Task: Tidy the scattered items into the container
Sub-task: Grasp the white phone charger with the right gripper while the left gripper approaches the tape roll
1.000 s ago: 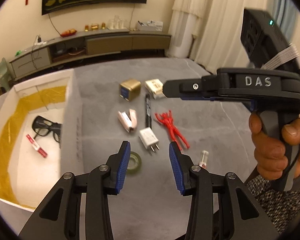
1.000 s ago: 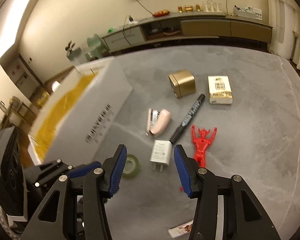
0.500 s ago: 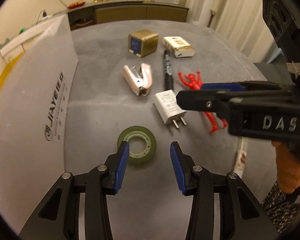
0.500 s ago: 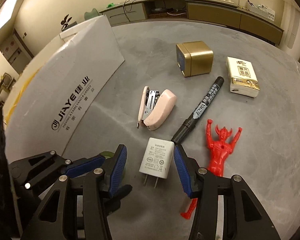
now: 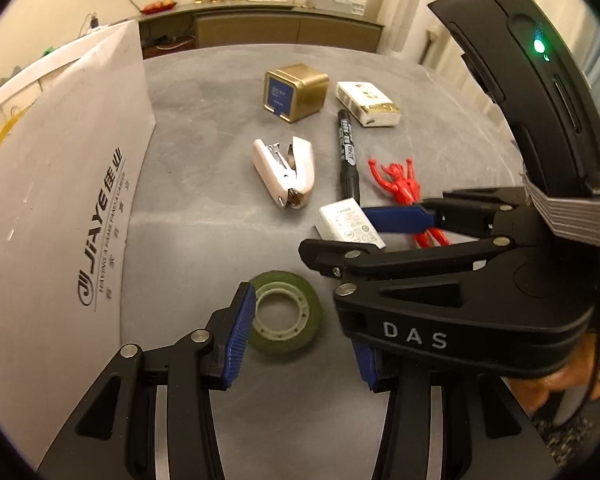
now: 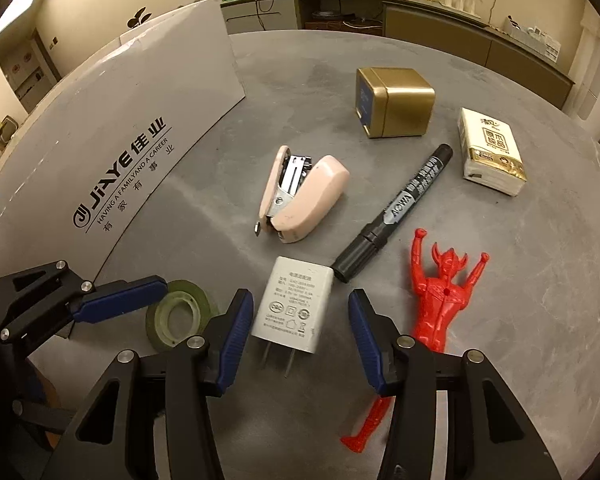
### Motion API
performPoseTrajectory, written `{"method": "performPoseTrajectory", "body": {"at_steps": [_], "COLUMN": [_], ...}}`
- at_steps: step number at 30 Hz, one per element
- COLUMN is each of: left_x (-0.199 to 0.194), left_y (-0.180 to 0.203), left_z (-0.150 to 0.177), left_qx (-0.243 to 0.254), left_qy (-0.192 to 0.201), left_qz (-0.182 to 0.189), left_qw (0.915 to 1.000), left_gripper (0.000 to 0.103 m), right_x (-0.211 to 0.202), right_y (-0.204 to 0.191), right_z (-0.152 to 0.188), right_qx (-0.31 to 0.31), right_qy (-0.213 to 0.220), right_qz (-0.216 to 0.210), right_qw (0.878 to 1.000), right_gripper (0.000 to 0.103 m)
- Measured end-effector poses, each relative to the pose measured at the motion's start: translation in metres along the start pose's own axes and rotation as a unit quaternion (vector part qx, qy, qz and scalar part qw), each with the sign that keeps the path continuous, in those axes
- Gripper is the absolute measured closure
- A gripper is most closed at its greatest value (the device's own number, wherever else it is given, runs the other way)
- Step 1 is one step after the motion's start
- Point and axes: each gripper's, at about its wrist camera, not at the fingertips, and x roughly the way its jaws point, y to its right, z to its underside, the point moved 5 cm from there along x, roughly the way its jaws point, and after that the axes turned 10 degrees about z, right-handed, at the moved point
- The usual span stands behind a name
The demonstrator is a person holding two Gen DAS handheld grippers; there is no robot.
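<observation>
A green tape roll (image 5: 286,316) lies flat on the grey table, between the blue pads of my open left gripper (image 5: 302,344); the left pad is at its rim. A white plug charger (image 6: 294,308) lies prongs toward me, between the pads of my open right gripper (image 6: 300,342), neither pad touching it. In the left wrist view the right gripper crosses in front and hides part of my right pad. The white box (image 5: 60,200) with dark lettering stands at the left; its inside is hidden.
Beyond the charger lie a pink stapler (image 6: 300,196), a black marker (image 6: 400,208) and a red toy figure (image 6: 436,292). Farther back are a gold tin (image 6: 392,100) and a tissue pack (image 6: 492,152). A hand (image 5: 572,380) holds the right gripper.
Both grippers have come down and forward toward the table. The left one now straddles the tape roll, the right one the charger. The box's inside has dropped out of view.
</observation>
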Motion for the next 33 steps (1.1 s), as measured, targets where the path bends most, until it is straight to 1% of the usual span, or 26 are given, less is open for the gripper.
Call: {"method": "performPoseTrajectory", "body": {"at_steps": [2, 4, 5, 10, 13, 17, 21, 26, 27, 28, 29, 30, 33], "left_x": [0.002, 0.002, 0.002, 0.002, 0.001, -0.001, -0.002, -0.006, -0.006, -0.007, -0.008, -0.009, -0.011], "left_y": [0.0, 0.003, 0.004, 0.0, 0.002, 0.006, 0.01, 0.008, 0.008, 0.008, 0.007, 0.007, 0.006], "left_z": [0.003, 0.004, 0.004, 0.0, 0.002, 0.005, 0.014, 0.013, 0.012, 0.012, 0.011, 0.011, 0.009], "left_qx": [0.012, 0.034, 0.037, 0.024, 0.035, 0.051, 0.088, 0.089, 0.089, 0.089, 0.089, 0.089, 0.088], "left_qy": [0.001, 0.007, 0.009, 0.013, 0.015, 0.014, 0.011, 0.021, 0.023, 0.025, 0.028, 0.03, 0.036], "left_qz": [-0.007, -0.018, -0.02, -0.006, -0.005, -0.001, -0.036, -0.039, -0.039, -0.04, -0.04, -0.04, -0.041], "left_qw": [0.9999, 0.9992, 0.9991, 0.9996, 0.9992, 0.9986, 0.9954, 0.995, 0.995, 0.9949, 0.9949, 0.9948, 0.9946], "left_gripper": [0.054, 0.053, 0.053, 0.053, 0.054, 0.054, 0.053, 0.054, 0.061, 0.081, 0.092, 0.094, 0.094], "right_x": [0.0, 0.0, 0.0, 0.0, 0.0, -0.009, -0.018, -0.029, -0.029, -0.029, -0.029, -0.028, -0.027], "right_y": [0.001, 0.002, 0.002, 0.005, 0.006, 0.01, 0.013, 0.018, 0.019, 0.019, 0.019, 0.02, 0.018], "right_z": [0.0, 0.001, 0.001, 0.002, 0.003, 0.0, -0.002, -0.005, -0.005, -0.005, -0.005, -0.005, -0.005], "right_qx": [-0.002, -0.005, -0.006, -0.012, -0.015, -0.006, 0.002, 0.012, 0.014, 0.016, 0.018, 0.019, 0.016], "right_qy": [0.001, 0.003, 0.003, 0.007, 0.009, 0.02, 0.032, 0.045, 0.045, 0.044, 0.043, 0.042, 0.04], "right_qz": [0.002, 0.004, 0.005, 0.009, 0.012, 0.004, -0.003, -0.012, -0.012, -0.013, -0.014, -0.014, -0.017], "right_qw": [1.0, 1.0, 1.0, 1.0, 1.0, 1.0, 0.999, 0.999, 0.999, 0.999, 0.999, 0.999, 0.999], "right_gripper": [0.057, 0.064, 0.07, 0.07, 0.07, 0.071, 0.071, 0.071, 0.071, 0.071, 0.071, 0.071, 0.071]}}
